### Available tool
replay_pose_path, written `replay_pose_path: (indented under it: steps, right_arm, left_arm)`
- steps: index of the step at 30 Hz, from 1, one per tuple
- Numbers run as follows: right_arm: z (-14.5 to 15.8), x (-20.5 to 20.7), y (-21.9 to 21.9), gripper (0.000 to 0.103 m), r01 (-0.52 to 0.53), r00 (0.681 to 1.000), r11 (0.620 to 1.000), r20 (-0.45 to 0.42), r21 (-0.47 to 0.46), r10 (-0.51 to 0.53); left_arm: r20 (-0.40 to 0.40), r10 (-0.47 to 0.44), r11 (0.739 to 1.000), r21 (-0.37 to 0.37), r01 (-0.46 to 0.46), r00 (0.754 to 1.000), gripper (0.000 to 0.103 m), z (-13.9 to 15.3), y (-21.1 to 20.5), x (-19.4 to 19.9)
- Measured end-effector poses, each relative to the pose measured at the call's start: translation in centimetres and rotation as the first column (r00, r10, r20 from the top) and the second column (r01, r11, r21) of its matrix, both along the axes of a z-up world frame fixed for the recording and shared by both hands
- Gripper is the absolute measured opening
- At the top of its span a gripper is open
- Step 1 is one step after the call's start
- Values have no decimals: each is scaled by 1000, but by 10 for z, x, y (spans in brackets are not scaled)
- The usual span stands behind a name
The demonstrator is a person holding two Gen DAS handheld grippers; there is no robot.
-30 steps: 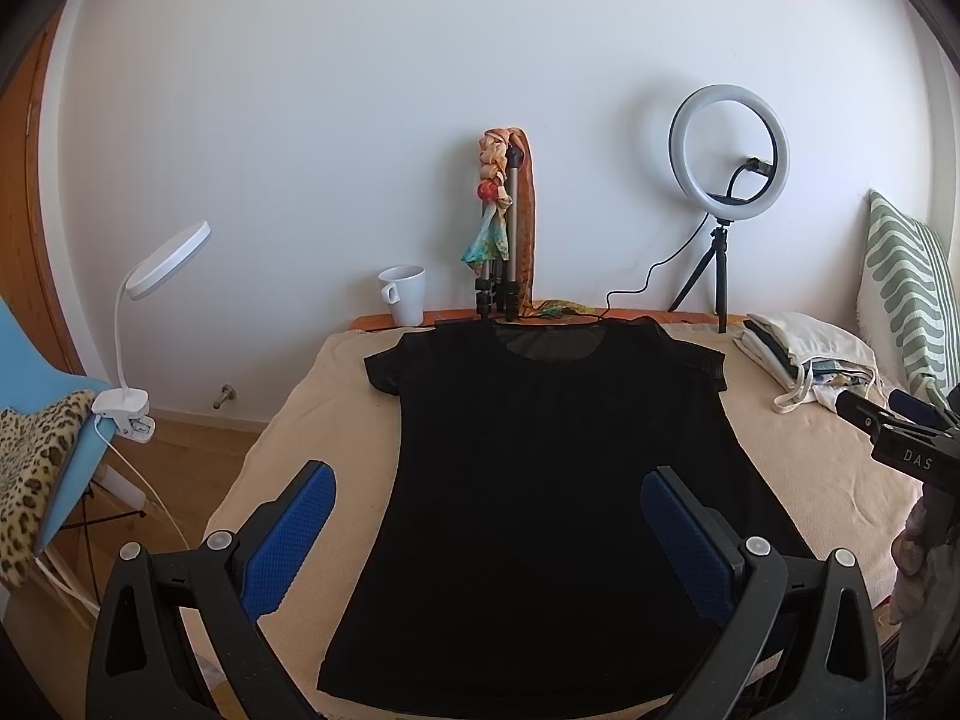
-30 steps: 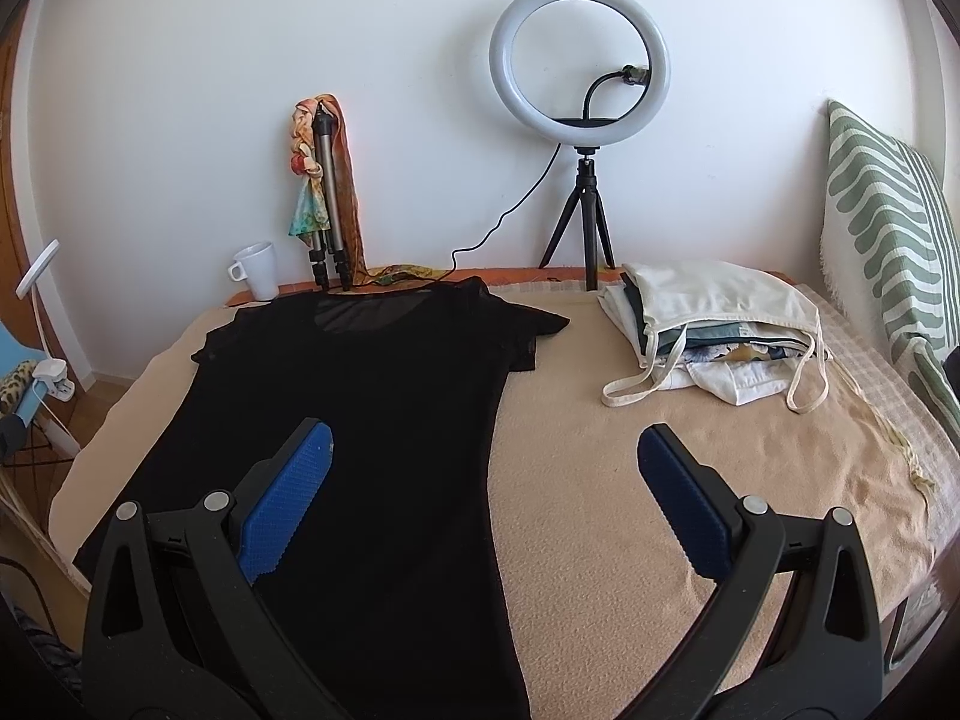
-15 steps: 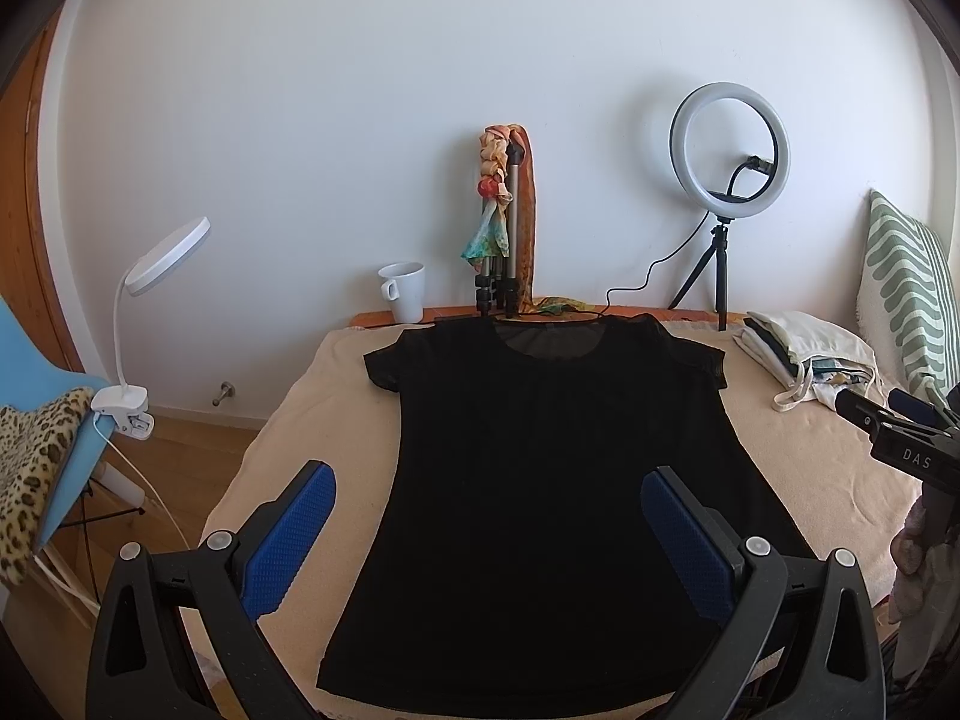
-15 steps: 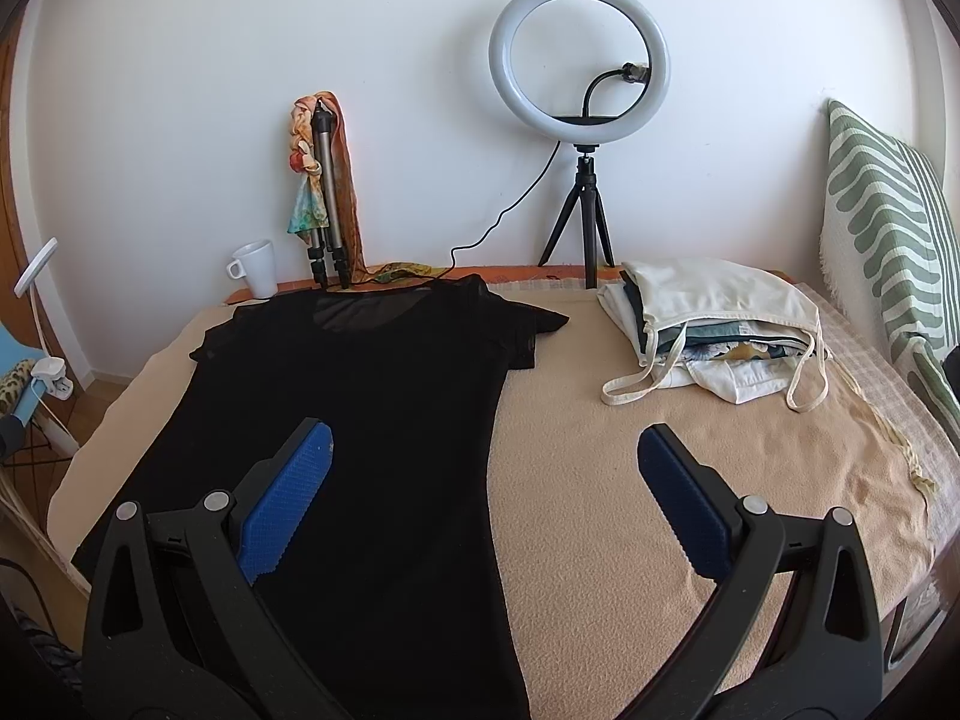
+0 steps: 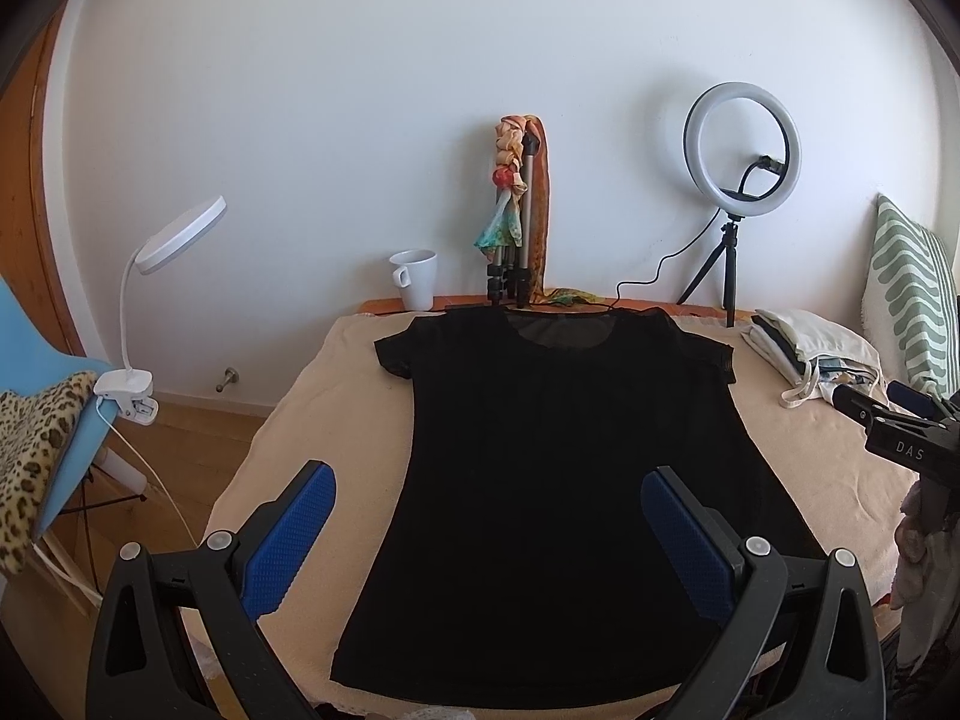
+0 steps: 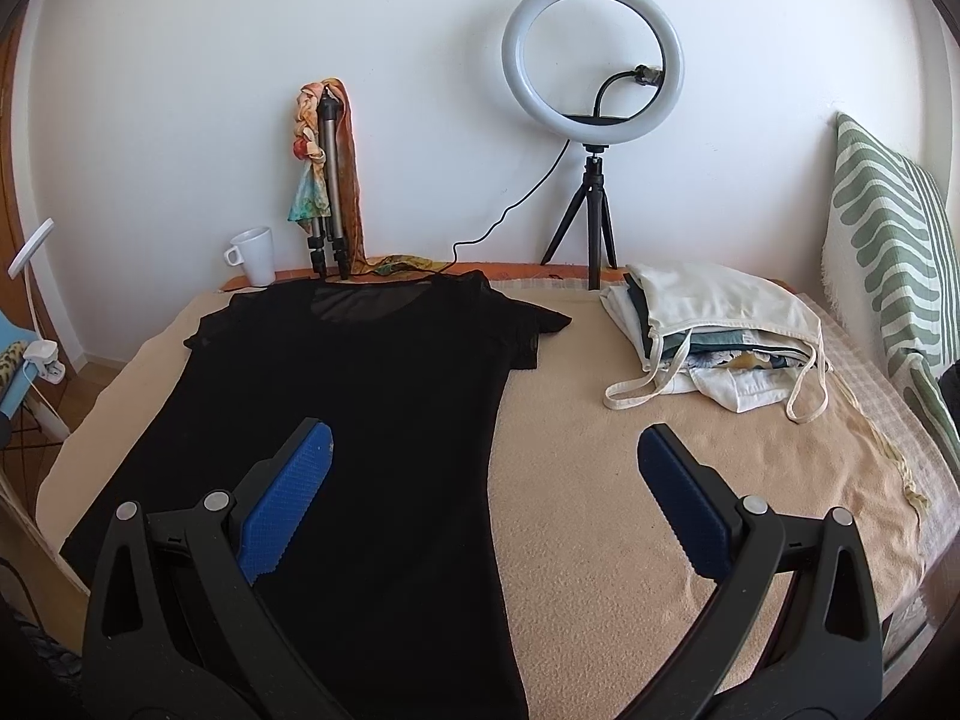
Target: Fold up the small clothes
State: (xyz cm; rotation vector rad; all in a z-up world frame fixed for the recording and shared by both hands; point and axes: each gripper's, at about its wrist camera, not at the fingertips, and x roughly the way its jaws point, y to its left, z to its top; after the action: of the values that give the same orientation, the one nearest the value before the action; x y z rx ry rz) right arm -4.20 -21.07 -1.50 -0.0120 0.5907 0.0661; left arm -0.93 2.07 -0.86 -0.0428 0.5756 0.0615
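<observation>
left tool (image 5: 486, 525) spread wide, right tool (image 6: 483, 480) spread wide, both level, pointing forward

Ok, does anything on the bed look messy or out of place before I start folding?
Nothing stands out. The black t-shirt lies flat and smooth on the beige blanket. The pile of clothes beside it is loosely stacked, straps trailing, but clear of the shirt.

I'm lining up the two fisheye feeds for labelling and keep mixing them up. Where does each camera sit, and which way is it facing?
Left wrist: on the left gripper, above the near hem of the black T-shirt, facing the back wall; its own open blue-padded fingers show, and the right gripper enters at the right edge.
Right wrist: on the right gripper, over the shirt's right edge, facing the same wall; only its own open fingers show.
Shared: shirt, ring light, white mug, cream bag.
</observation>
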Motion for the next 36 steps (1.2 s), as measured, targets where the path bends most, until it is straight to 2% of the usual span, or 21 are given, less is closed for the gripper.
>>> replay_pose_path:
  steps: [7, 11, 15, 17, 19, 23, 28, 31, 33, 36]
  right_arm:
    - [13, 14, 19, 103, -57, 998, 998, -30, 15, 57]
    - [34, 24, 36, 103, -85, 996, 996, 14, 33, 85]
    - [56, 31, 56, 103, -165, 983, 985, 85, 51, 160]
    - [63, 37, 70, 103, -214, 974, 976, 86, 43, 210]
    - [66, 45, 85, 103, -250, 966, 968, 79, 32, 247]
    - [68, 70, 119, 103, -347, 938, 938, 39, 14, 346]
    - [62, 112, 157, 103, -448, 884, 887, -96, 113, 459]
    - [60, 135, 181, 103, -494, 841, 849, -148, 187, 521]
    - [58, 149, 196, 103, -490, 836, 845, -162, 214, 525]
    - [55, 171, 218, 103, -480, 829, 840, -182, 254, 529]
  left_arm:
    - [-42, 42, 999, -28, -43, 998, 103, -13, 27, -1]
    - [-58, 81, 991, -100, -86, 995, 101, -23, 54, -7]
    - [-30, 128, 973, -192, -131, 991, 95, -33, 83, -24]
    - [-40, 143, 960, -238, -149, 989, 91, -39, 94, -29]
    - [-61, 159, 954, -250, -169, 985, 82, -47, 99, -35]
    - [-122, 158, 946, -266, -185, 980, 69, -69, 102, -42]
    - [-177, 105, 906, -390, -167, 979, 49, -94, 112, -41]
    - [-197, 124, 904, -380, -193, 972, 48, -100, 116, -39]
    - [-208, 136, 903, -376, -207, 969, 48, -102, 119, -38]
    - [-226, 138, 887, -404, -222, 964, 48, -110, 126, -38]
